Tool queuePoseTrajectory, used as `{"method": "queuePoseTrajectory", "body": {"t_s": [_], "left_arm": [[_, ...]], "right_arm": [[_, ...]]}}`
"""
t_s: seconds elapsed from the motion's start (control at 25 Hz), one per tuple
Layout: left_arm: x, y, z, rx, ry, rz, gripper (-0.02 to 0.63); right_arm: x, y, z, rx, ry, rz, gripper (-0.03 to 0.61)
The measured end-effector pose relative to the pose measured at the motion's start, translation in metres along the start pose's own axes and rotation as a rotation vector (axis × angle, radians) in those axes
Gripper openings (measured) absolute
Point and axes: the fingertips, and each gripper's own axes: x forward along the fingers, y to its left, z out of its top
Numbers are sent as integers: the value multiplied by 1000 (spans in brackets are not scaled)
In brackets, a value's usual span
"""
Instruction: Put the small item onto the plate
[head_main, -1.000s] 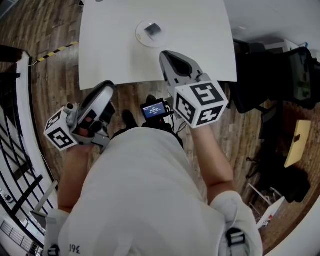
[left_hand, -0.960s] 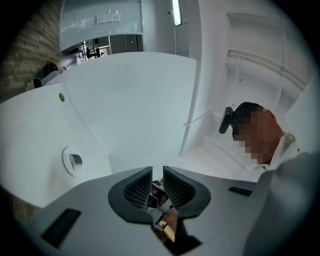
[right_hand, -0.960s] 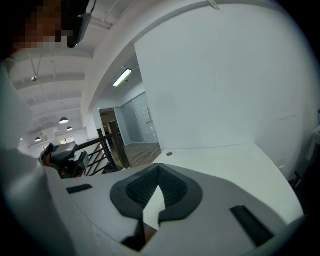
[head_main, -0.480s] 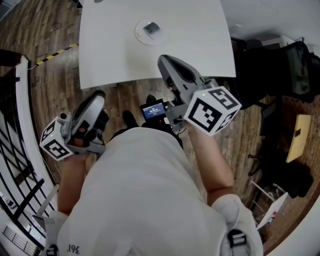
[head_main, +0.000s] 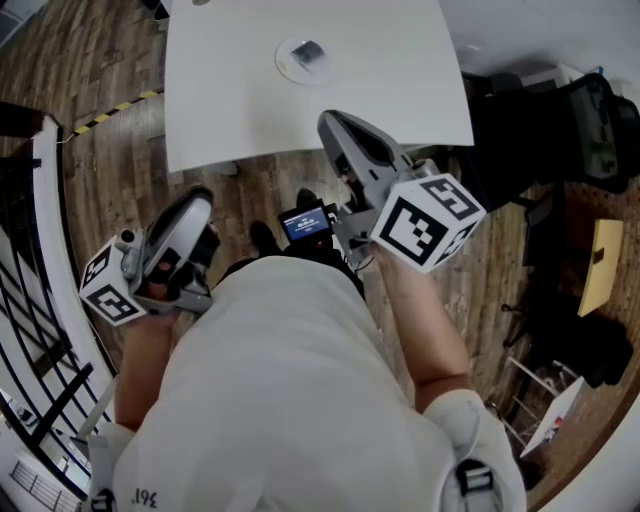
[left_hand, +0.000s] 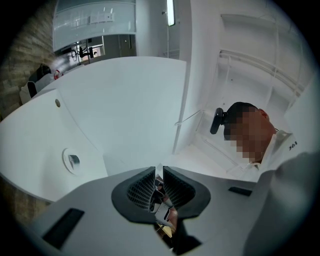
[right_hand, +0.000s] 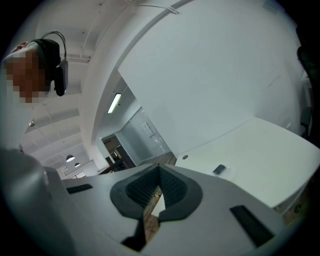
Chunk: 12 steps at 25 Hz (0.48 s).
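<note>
On the white table (head_main: 380, 60) stands a small round white plate (head_main: 306, 57) with the small dark item (head_main: 308, 53) lying on it. Both grippers hang in front of the table's near edge, well short of the plate. My right gripper (head_main: 328, 120) is shut and empty, its tips just over the table edge. My left gripper (head_main: 200, 196) sits lower left over the wood floor, its pads a thin slit apart with nothing between them. In the left gripper view (left_hand: 159, 169) the plate (left_hand: 66, 161) lies far left; in the right gripper view (right_hand: 159, 167) the plate (right_hand: 226, 173) lies ahead to the right.
A small device with a lit screen (head_main: 307, 222) hangs at the person's chest. Black chairs and bags (head_main: 540, 140) crowd the table's right side. A dark railing (head_main: 40, 300) runs along the left, with yellow-black tape (head_main: 110, 105) on the floor.
The right gripper has rolled, turning its marker cube, and drawn slightly back. The left gripper has slid left and back from the table. Plate and item are unmoved.
</note>
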Motion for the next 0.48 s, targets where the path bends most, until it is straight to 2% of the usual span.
{"method": "queuePoseTrajectory", "body": {"t_s": [0.28, 0.48], "left_arm": [[-24, -12, -6, -30, 7, -28, 49], [-33, -18, -10, -28, 0, -27, 49]], "right_arm": [[-16, 27, -21, 17, -21, 4, 2], [-26, 42, -19, -52, -41, 8, 0]]}}
